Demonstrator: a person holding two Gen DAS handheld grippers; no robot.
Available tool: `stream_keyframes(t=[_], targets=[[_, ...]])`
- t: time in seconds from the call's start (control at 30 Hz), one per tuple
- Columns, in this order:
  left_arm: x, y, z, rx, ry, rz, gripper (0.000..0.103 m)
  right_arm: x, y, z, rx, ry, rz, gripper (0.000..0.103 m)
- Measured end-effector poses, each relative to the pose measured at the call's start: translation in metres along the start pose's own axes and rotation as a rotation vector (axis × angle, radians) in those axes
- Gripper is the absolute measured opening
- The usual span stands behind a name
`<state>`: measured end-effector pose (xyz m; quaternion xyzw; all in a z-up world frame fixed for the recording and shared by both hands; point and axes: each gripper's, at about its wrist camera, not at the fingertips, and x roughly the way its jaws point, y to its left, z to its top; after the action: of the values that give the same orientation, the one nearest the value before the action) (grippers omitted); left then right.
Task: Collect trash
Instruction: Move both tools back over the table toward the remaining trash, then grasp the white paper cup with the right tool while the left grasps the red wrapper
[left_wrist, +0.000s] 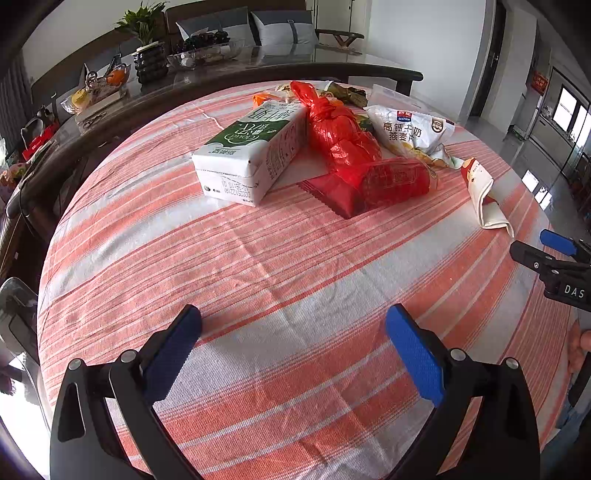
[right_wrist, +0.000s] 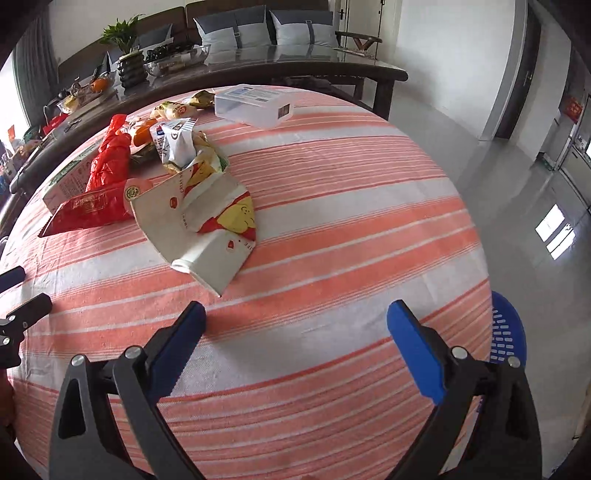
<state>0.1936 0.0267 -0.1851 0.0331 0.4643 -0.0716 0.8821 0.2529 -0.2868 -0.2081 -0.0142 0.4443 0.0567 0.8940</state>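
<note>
Trash lies on a table with a red-and-white striped cloth (left_wrist: 280, 266). A white and green milk carton (left_wrist: 251, 155) lies on its side, beside a red plastic bag (left_wrist: 343, 136) and a red wrapper (left_wrist: 369, 184). A white oat snack bag (left_wrist: 410, 129) and a flattened paper cup (left_wrist: 480, 192) lie to the right. The paper cup (right_wrist: 207, 229) is nearest my right gripper (right_wrist: 295, 321), which is open and empty. My left gripper (left_wrist: 293, 325) is open and empty, well short of the carton.
A clear plastic box (right_wrist: 255, 103) stands at the table's far side. A dark long table (left_wrist: 221, 70) with a plant, bowls and fruit runs behind. A blue stool (right_wrist: 506, 328) stands at the right table edge. Several small wrappers (right_wrist: 173, 109) lie behind the pile.
</note>
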Motion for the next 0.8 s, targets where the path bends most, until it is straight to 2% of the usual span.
stream_keyframes(t=[0.07,0.13,0.3,0.37,0.43,0.5,0.53,0.67,0.8], targets=[[0.0,-0.001,0.002,0.013,-0.003,-0.014,0.098,-0.001,0.004,-0.001,-0.023,-0.004,0.012,0.096],[-0.001,-0.002,0.009,0.058,-0.011,-0.079,0.098,0.0,0.003,0.0,-0.019,0.001,0.037,0.097],[-0.01,-0.024,0.046,0.222,-0.128,-0.103,0.098,0.001,0.003,0.002,-0.02,-0.001,0.026,0.096],[0.004,-0.035,0.059,0.29,-0.119,-0.09,0.098,0.001,0.003,0.002,-0.017,-0.001,0.027,0.096],[0.024,-0.042,0.067,0.327,-0.069,-0.106,0.098,0.001,0.002,0.001,-0.016,0.0,0.028,0.096],[0.039,-0.044,0.068,0.331,-0.013,-0.155,0.097,0.001,0.002,0.002,-0.014,0.0,0.032,0.097],[0.04,-0.045,0.065,0.333,0.005,-0.199,0.094,0.001,0.001,0.001,-0.012,-0.001,0.034,0.097],[0.023,-0.048,0.044,0.363,0.028,-0.428,0.091,0.0,-0.001,0.001,-0.002,-0.006,0.046,0.097],[0.017,-0.033,0.05,0.241,-0.007,-0.421,0.091,-0.003,-0.008,-0.001,0.035,-0.026,0.084,0.097]])
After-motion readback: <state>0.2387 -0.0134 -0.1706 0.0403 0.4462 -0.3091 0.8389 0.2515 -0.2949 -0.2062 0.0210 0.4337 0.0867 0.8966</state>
